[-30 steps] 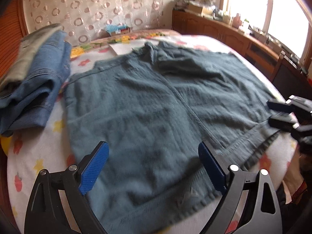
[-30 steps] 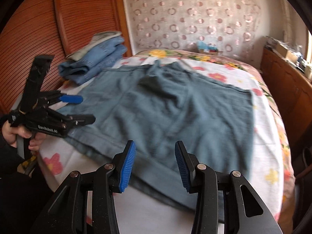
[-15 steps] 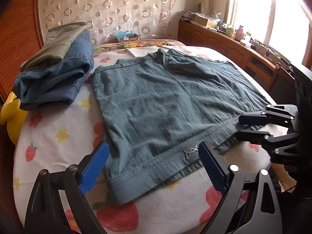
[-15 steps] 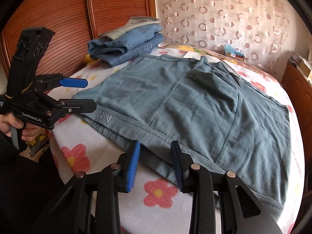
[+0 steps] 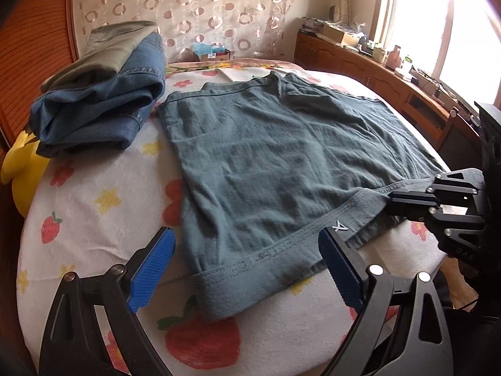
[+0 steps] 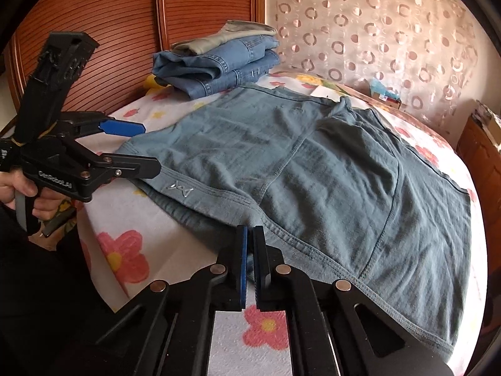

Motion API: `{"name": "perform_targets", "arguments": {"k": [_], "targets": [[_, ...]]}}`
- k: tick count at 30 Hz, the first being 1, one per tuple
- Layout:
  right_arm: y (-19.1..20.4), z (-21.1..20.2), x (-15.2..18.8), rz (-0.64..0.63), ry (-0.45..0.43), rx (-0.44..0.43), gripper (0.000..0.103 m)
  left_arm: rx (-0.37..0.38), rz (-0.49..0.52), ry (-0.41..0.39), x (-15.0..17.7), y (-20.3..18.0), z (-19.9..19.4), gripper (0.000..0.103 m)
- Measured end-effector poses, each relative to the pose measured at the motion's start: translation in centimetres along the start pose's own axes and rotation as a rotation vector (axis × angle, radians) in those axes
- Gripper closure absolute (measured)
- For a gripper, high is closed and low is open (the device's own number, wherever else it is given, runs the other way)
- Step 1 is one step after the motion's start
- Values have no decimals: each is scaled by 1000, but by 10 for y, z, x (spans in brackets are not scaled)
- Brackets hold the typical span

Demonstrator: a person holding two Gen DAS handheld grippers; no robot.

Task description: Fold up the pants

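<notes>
Grey-green shorts (image 5: pixel 281 156) lie spread flat on the bed, waistband toward me; they also show in the right wrist view (image 6: pixel 328 172). My left gripper (image 5: pixel 247 269) is open, its blue pads straddling the waistband's left corner just above the cloth; in the right wrist view it (image 6: pixel 147 147) hovers at that corner. My right gripper (image 6: pixel 250 238) is shut on the waistband edge near its middle; in the left wrist view it (image 5: pixel 394 200) pinches the band at the right.
A stack of folded jeans (image 5: pixel 103 106) with an olive garment on top sits at the bed's left by the wooden headboard (image 6: pixel 125 31). A yellow toy (image 5: pixel 22 163) lies beside it. A wooden sideboard (image 5: pixel 391 78) runs under the window.
My right gripper has closed on the waistband edge. My left gripper has drawn back toward the waistband's left corner and stays open.
</notes>
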State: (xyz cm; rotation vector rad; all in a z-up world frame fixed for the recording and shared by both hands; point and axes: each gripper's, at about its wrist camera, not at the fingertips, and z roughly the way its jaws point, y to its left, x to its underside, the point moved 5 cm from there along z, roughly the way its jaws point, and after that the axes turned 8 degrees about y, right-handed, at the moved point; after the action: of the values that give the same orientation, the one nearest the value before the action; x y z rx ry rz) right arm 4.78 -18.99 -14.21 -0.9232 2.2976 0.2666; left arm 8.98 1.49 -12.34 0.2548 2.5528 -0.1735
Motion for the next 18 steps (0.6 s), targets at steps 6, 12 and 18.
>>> {"name": "perform_targets", "arguments": {"k": [6, 12, 18], "targets": [[8, -12, 3, 25, -22, -83, 102, -5, -20, -3, 0, 7, 0, 9], [6, -6, 7, 49, -6, -121, 103, -13, -31, -5, 0, 11, 1, 9], [7, -7, 7, 59, -3, -132, 103, -20, -56, -22, -2, 17, 0, 11]]}}
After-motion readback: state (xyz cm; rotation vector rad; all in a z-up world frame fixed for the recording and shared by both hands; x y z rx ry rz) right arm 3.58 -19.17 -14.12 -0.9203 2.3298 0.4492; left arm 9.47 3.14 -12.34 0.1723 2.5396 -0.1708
